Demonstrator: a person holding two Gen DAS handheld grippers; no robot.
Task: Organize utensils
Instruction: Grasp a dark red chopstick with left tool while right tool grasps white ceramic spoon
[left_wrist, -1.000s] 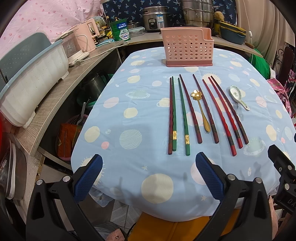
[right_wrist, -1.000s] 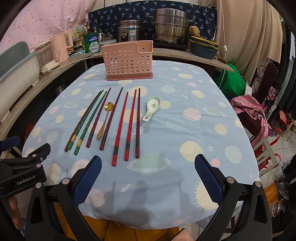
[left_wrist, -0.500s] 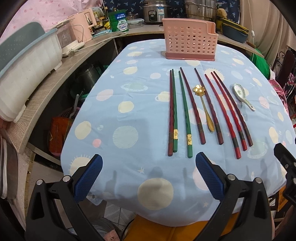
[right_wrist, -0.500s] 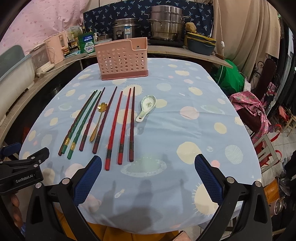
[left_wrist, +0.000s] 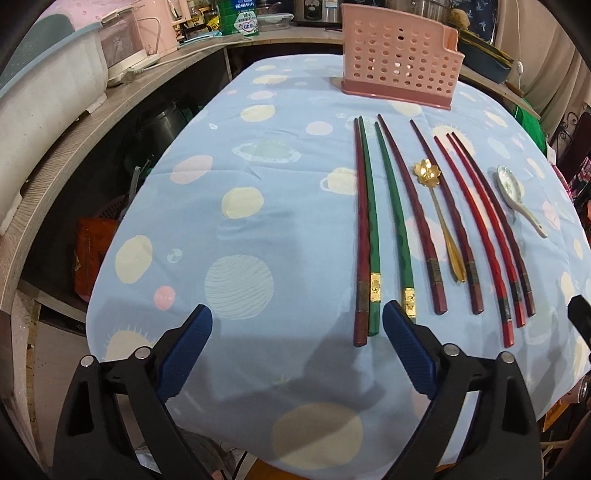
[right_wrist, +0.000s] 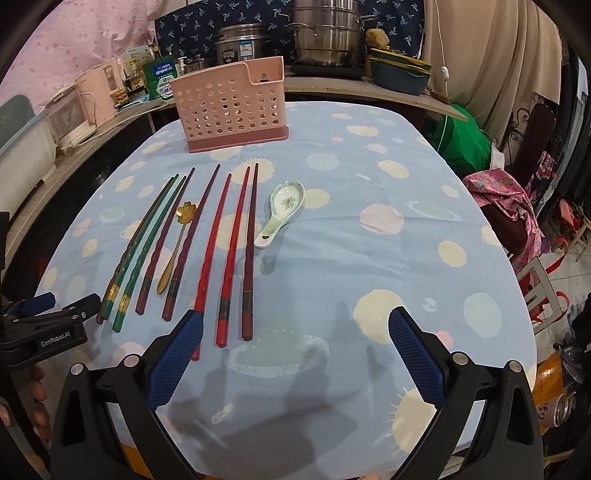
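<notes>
Several chopsticks lie side by side on the blue tablecloth: green ones (left_wrist: 394, 225) (right_wrist: 147, 243), dark red ones (left_wrist: 410, 218) and bright red ones (left_wrist: 476, 236) (right_wrist: 212, 243). A gold flower spoon (left_wrist: 439, 218) (right_wrist: 173, 251) lies among them. A white ceramic spoon (left_wrist: 515, 195) (right_wrist: 282, 210) lies to their right. A pink perforated utensil holder (left_wrist: 400, 55) (right_wrist: 232, 103) stands upright behind them. My left gripper (left_wrist: 297, 350) is open, just short of the near ends of the leftmost chopsticks. My right gripper (right_wrist: 295, 354) is open, near the bright red chopsticks' ends. Both are empty.
A wooden counter (left_wrist: 110, 110) runs along the left with a white tub (left_wrist: 44, 81) and pink appliances. Steel pots (right_wrist: 325, 37) stand behind the table. A chair with pink cloth (right_wrist: 509, 206) is at the right. The table edge is close in front.
Both grippers have moved forward and lower toward the chopsticks' near ends. The utensils have not moved.
</notes>
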